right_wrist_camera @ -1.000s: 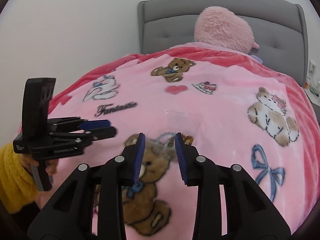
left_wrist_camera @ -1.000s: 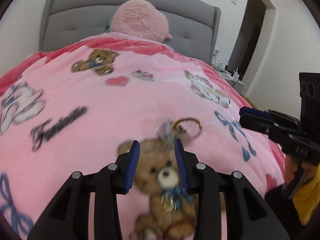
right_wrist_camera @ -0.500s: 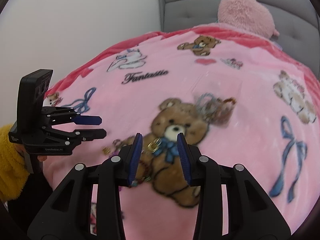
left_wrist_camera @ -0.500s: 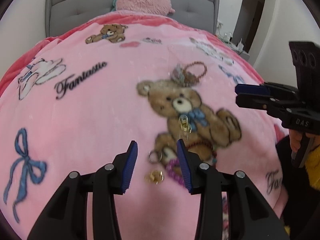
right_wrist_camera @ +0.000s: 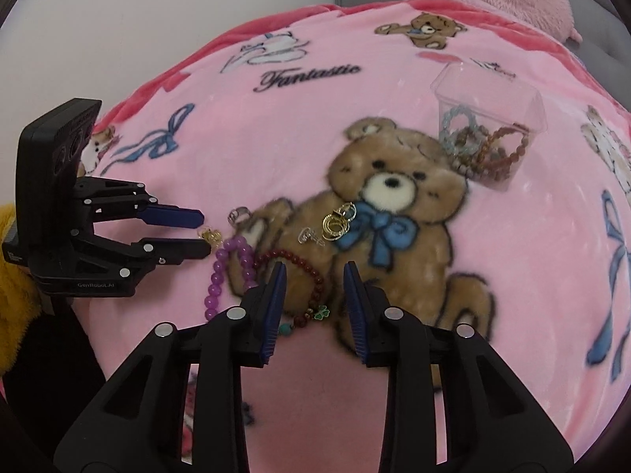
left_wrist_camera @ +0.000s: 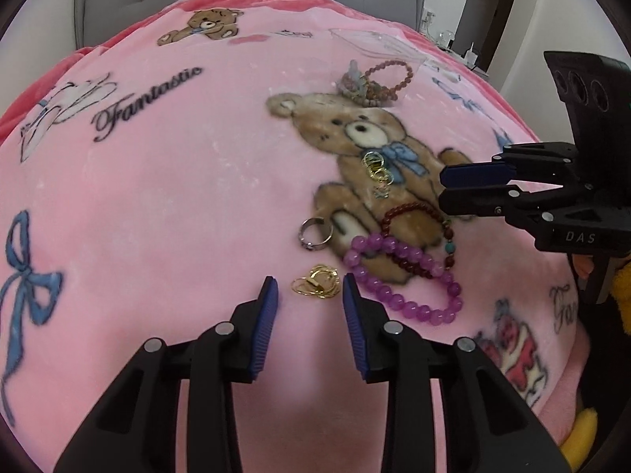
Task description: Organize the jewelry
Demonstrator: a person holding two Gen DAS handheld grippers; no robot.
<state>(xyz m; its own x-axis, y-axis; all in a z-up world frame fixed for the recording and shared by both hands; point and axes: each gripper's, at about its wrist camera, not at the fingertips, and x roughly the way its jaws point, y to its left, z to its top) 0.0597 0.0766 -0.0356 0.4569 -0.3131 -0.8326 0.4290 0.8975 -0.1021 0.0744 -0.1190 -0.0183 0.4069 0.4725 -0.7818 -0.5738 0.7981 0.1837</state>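
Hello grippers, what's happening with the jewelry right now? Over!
Left hand-held gripper open, straddling gold earrings. Right hand-held gripper open over dark red bracelet. Clear box holds bracelets. Nothing blocking.

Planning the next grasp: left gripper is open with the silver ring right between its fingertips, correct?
Not quite. The left gripper is open, but the gold earrings lie between its fingertips; the silver ring sits farther ahead. The left wrist view shows this.

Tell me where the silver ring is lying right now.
In the left wrist view the silver ring lies on the pink blanket, right of centre, just left of the purple bead bracelet and beyond the gold earrings.
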